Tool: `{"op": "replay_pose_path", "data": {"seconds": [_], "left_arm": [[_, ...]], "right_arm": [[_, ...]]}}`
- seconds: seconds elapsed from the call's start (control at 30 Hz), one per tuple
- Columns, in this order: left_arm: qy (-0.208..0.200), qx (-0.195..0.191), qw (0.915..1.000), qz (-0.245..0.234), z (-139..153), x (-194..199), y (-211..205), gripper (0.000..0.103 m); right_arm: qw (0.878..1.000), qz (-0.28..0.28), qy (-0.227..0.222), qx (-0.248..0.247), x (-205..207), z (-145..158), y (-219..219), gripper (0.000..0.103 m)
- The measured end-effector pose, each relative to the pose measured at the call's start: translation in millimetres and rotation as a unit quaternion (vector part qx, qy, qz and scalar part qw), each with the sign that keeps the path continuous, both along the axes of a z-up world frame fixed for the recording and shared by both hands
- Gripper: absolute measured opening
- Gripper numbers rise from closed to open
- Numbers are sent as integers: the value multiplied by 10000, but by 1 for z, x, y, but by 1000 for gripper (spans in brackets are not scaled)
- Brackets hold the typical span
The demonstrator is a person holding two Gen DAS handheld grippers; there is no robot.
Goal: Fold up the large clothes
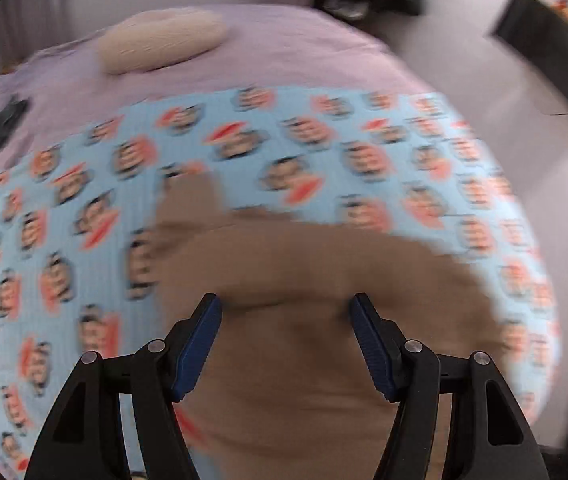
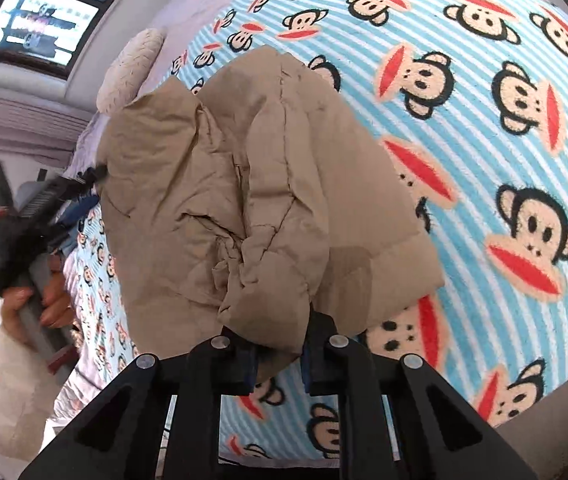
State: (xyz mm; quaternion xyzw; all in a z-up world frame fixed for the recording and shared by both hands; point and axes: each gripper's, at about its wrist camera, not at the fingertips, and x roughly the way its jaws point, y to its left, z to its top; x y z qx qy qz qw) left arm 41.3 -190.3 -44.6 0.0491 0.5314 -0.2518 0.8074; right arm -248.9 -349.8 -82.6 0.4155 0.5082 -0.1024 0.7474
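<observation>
Here a tan puffy jacket is lying crumpled on the monkey-print blanket, its 6 o'clock edge sitting clamped in the right tongs. Left tongs are gaping over blurred fabric.

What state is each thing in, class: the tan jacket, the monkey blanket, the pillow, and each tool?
Tan jacket: bunched and partly folded on the blanket, one edge pinched.
Monkey blanket: spread flat over the bed.
Pillow: lying on the bed beyond the blanket, untouched.
Left tool: open, over the jacket.
Right tool: shut on the jacket's edge.
</observation>
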Motion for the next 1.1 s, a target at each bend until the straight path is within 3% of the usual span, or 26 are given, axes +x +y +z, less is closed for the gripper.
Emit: {"op": "replay_pose_path", "data": {"seconds": [0.1, 0.3, 0.47, 0.57, 0.7, 0.8, 0.9, 0.97, 1.1], "left_arm": [[319, -124, 9993, 153, -25, 9, 6, 67], [-110, 186, 9986, -482, -40, -12, -74, 67], [-263, 428, 9961, -729, -41, -28, -120, 67], [-232, 466, 9964, -676, -42, -27, -122, 67], [-211, 457, 9966, -658, -43, -25, -119, 67], [-249, 498, 9963, -657, -43, -26, -120, 67], [-275, 526, 9961, -646, -43, -27, -120, 67], [-296, 540, 9960, -641, -43, -28, -119, 68], [-329, 561, 9960, -615, -42, -28, -117, 69]], "right_arm": [[9999, 49, 48, -105, -6, 4, -15, 17], [9984, -375, 376, -169, -32, -21, -45, 17], [9949, -846, 491, 265, -51, -44, -80, 21], [9941, -994, 376, 229, -65, -25, -95, 21], [9927, -1147, 102, -351, -84, 18, -109, 21], [9937, -996, -177, -482, -77, 40, -114, 21], [9962, -490, -310, -646, -52, 48, -105, 22], [9974, -259, -227, -628, -33, 39, -99, 22], [9972, 119, 443, -594, -17, -8, -83, 21]]}}
